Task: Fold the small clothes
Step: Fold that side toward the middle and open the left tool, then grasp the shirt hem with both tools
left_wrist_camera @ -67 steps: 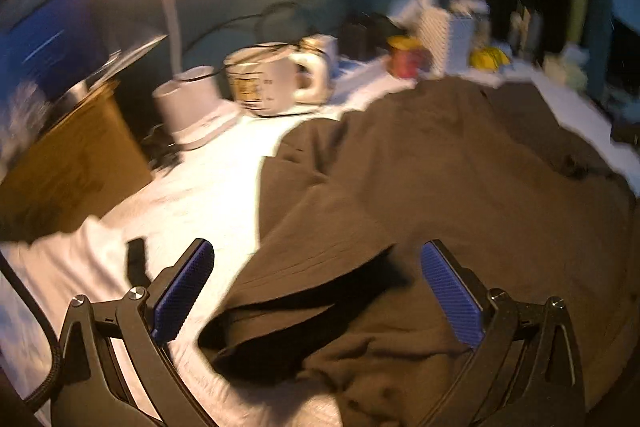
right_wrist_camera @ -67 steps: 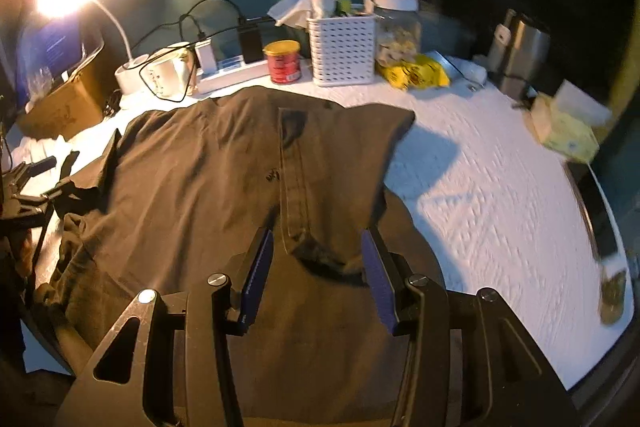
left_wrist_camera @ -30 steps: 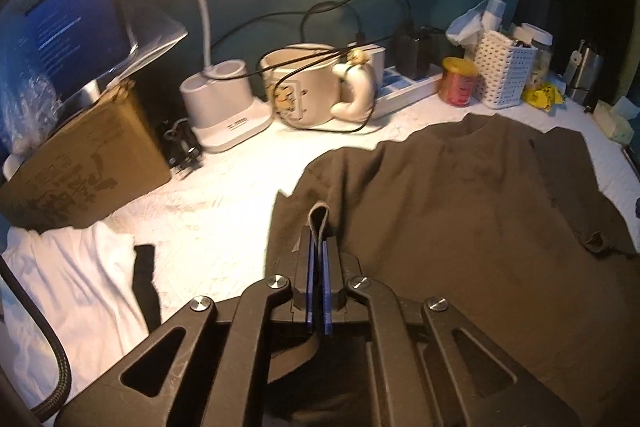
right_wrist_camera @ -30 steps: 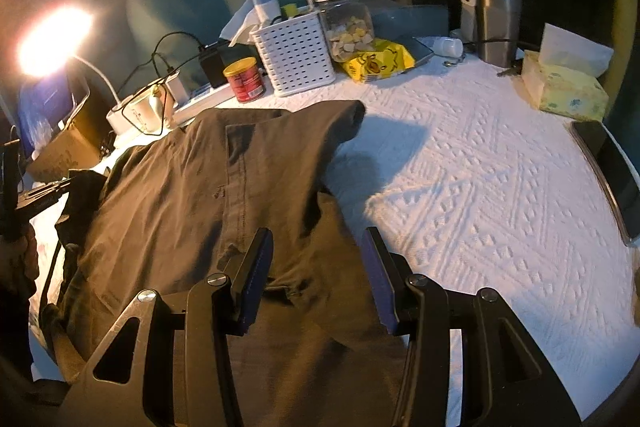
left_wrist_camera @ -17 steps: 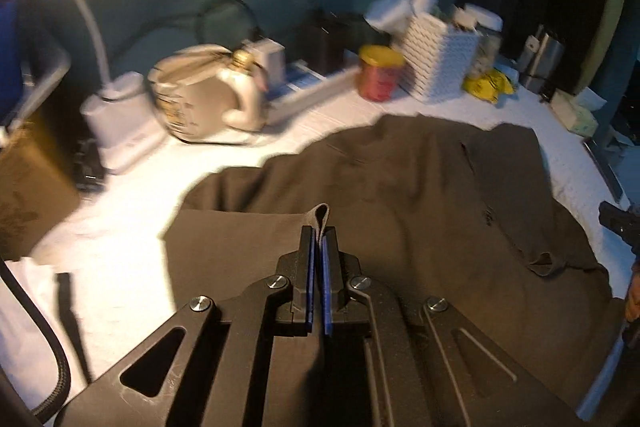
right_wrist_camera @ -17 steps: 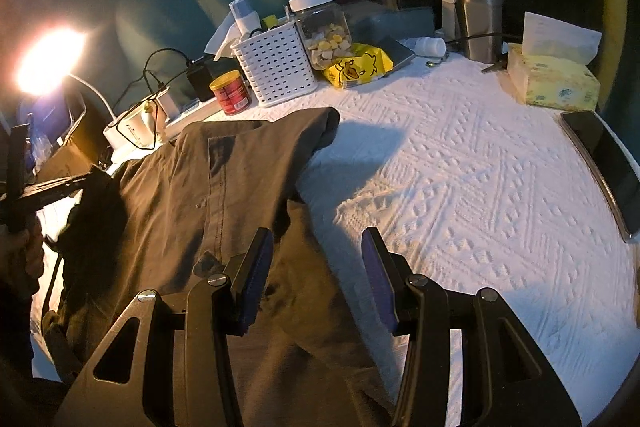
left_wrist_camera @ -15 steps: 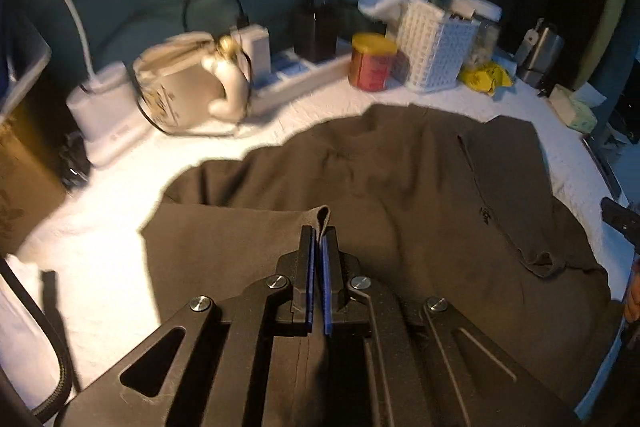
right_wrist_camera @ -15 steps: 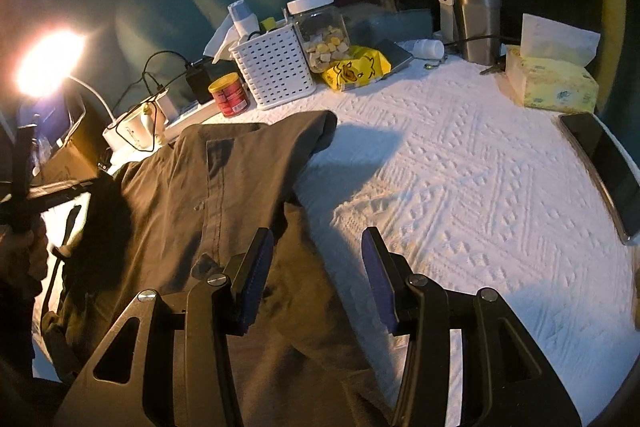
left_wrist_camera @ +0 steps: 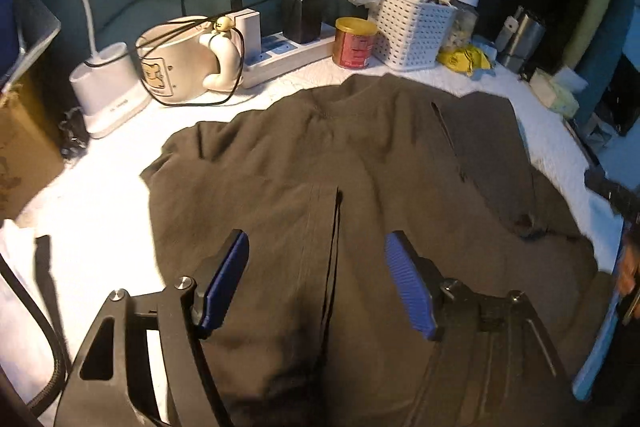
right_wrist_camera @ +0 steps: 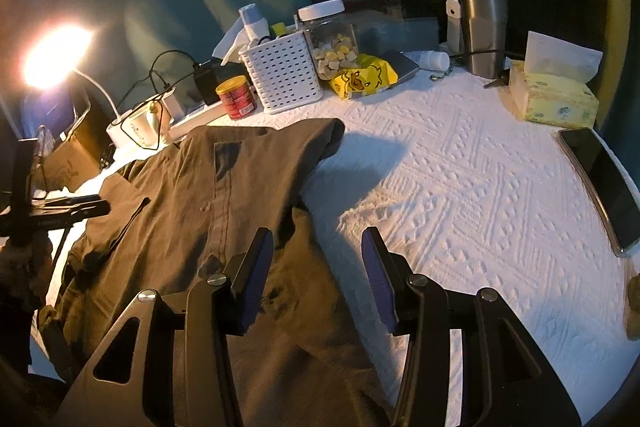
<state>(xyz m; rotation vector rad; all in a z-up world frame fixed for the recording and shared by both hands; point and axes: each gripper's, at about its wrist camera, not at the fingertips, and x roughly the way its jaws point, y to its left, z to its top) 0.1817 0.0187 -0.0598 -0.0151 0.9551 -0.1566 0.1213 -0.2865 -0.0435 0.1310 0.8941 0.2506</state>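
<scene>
A dark brown shirt (left_wrist_camera: 360, 155) lies spread on the white textured table cover (right_wrist_camera: 460, 179). Its left side panel is folded over onto the middle, and the panel's edge (left_wrist_camera: 334, 227) runs between my left gripper's blue pads. My left gripper (left_wrist_camera: 316, 247) is open and empty just above the cloth. In the right wrist view the shirt (right_wrist_camera: 224, 187) fills the left half, with its right side also folded inward. My right gripper (right_wrist_camera: 318, 247) is open and empty over the shirt's right edge. The left gripper also shows there at far left (right_wrist_camera: 76, 207).
Along the back stand a lamp base (left_wrist_camera: 108, 87), a white mug (left_wrist_camera: 172, 59), a power strip (left_wrist_camera: 288, 55), a red can (left_wrist_camera: 354, 43), a white basket (right_wrist_camera: 280, 71), a jar (right_wrist_camera: 330, 35) and a steel tumbler (right_wrist_camera: 478, 27). A tissue box (right_wrist_camera: 554, 95) and phone (right_wrist_camera: 604, 187) lie right.
My left gripper carried the shirt's left side inward over the middle, then opened and let it go. The right gripper stayed open and shifted slightly.
</scene>
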